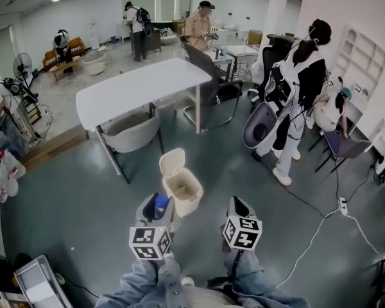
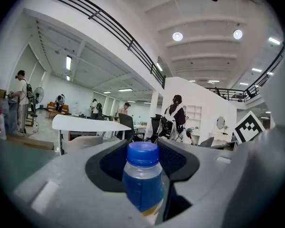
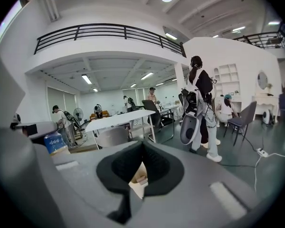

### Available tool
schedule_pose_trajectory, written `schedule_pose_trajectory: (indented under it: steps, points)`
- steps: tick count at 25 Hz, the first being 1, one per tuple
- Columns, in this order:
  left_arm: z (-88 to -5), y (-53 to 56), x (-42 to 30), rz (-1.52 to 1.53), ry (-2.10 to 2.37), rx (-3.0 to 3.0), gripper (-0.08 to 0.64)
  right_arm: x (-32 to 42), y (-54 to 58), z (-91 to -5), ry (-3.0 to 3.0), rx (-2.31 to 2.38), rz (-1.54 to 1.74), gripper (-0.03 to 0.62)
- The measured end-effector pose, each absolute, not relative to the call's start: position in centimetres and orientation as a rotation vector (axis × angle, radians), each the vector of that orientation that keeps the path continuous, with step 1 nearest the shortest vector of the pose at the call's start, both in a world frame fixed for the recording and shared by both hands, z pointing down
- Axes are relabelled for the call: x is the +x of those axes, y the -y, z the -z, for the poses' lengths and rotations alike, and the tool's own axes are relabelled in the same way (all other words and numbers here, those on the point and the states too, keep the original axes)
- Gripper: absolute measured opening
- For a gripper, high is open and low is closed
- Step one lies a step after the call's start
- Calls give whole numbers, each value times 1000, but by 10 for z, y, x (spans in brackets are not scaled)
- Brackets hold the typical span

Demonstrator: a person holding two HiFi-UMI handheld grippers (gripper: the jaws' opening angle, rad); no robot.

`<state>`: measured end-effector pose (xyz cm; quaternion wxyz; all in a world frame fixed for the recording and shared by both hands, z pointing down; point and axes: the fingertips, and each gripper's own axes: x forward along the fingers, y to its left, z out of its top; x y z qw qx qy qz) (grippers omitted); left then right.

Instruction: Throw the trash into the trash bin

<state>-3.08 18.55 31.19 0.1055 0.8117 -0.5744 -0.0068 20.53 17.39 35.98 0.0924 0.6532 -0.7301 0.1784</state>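
Note:
A cream trash bin (image 1: 183,191) stands on the grey floor with its lid (image 1: 172,161) tipped up and some trash inside. My left gripper (image 1: 156,204) is just in front of it and a little to its left. It is shut on a clear bottle (image 2: 142,182) that has a blue cap and a blue label. The bottle stands upright between the jaws. My right gripper (image 1: 239,204) hangs to the right of the bin, its jaw tips together and nothing held. In the right gripper view the bin (image 3: 139,179) shows through the hollow between the pads.
A white table (image 1: 141,85) with a grey chair (image 1: 131,132) under it stands behind the bin. A person (image 1: 295,101) stands at the right, near a cable and power strip (image 1: 342,205) on the floor. Bottles (image 1: 3,172) sit at the left edge.

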Motion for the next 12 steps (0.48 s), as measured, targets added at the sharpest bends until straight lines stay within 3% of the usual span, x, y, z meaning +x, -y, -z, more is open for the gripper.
schedule_pose_trajectory:
  steps: [12]
  points:
    - [-315, -56, -53, 68, 1649, 2405, 209, 182, -56, -343, 2184, 1918, -436, 2]
